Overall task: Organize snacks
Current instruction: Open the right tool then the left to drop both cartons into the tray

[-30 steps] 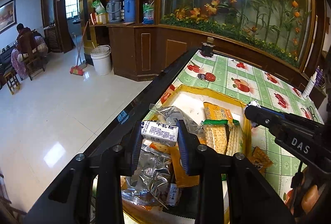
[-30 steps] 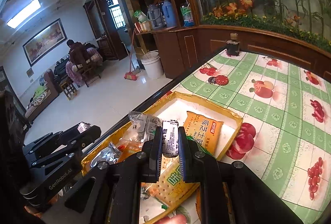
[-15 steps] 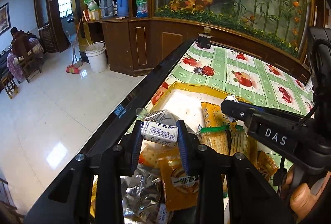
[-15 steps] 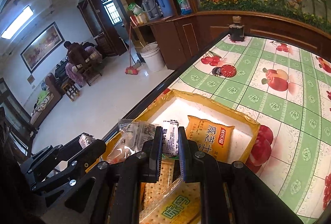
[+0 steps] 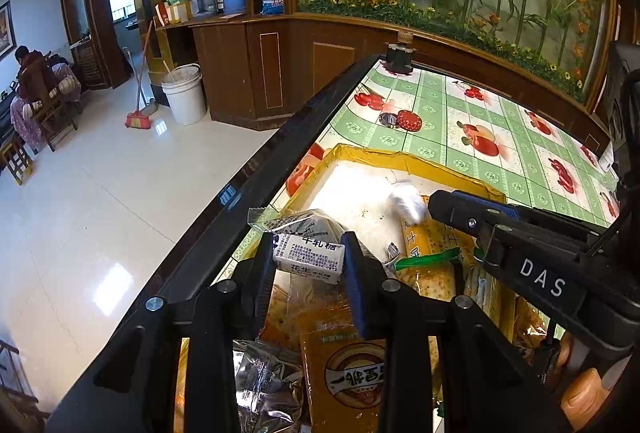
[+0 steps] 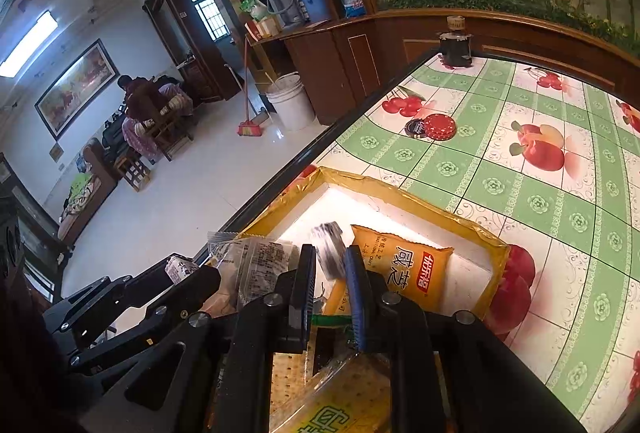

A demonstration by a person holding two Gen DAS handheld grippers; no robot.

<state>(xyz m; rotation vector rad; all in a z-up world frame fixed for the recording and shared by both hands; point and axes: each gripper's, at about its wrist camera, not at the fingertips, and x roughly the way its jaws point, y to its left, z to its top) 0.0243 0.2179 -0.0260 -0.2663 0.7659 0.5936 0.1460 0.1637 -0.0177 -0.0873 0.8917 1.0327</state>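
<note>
2 nougat candies over the yellow-rimmed box (image 6: 440, 211): left gripper (image 5: 308, 265) clenching 1 (image 5: 309, 257), right gripper (image 6: 330, 265) opening around its blurred candy (image 6: 329, 247); next, release the left one.

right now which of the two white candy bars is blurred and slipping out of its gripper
The candy at the right gripper, whose jaws are opening over the tray. The other candy is sharp, clamped crosswise in the left gripper.

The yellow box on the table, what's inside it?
The yellow box holds an orange snack bag, cracker packs, a clear packet and a silver packet near the front. Its white floor shows at the back. Whatever lies under the pile is covered.
</note>
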